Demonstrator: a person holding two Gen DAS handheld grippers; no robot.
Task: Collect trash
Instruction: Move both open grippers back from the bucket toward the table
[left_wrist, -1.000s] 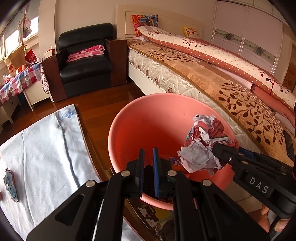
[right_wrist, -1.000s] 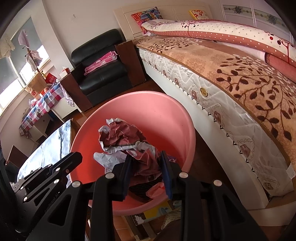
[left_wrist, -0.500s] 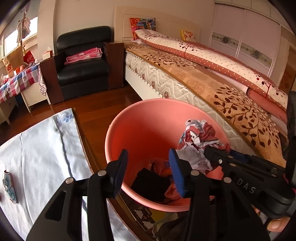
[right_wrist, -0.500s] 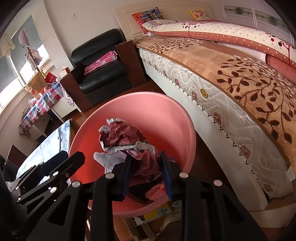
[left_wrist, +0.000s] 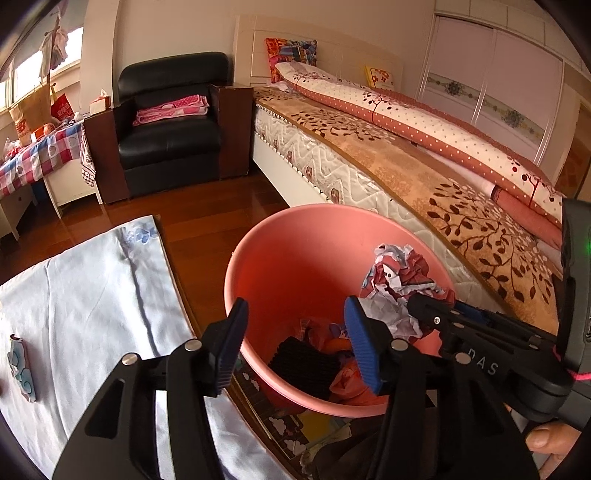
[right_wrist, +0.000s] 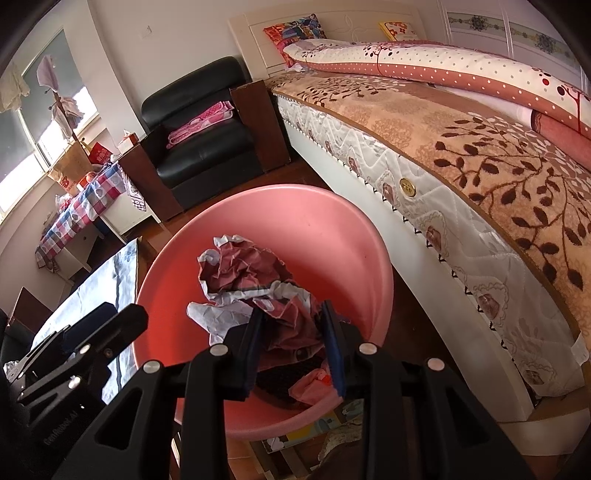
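Note:
A pink basin stands on the floor beside the bed and holds several pieces of trash, among them a black ribbed item and orange wrappers. My left gripper hangs over the basin's near rim. Its jaws are opening and nothing is between the pads. My right gripper is shut on a crumpled red-and-white paper above the basin. In the left wrist view that paper sticks out past the right gripper's fingers.
A bed with a leaf-patterned cover runs along the right. A black armchair stands behind. A table under pale blue cloth lies left of the basin, with a small patterned scrap on it. Printed sheets lie under the basin.
My left gripper's jaws went from shut to wide apart over the basin, and the black item now shows lying in it. The right gripper kept still, holding the paper.

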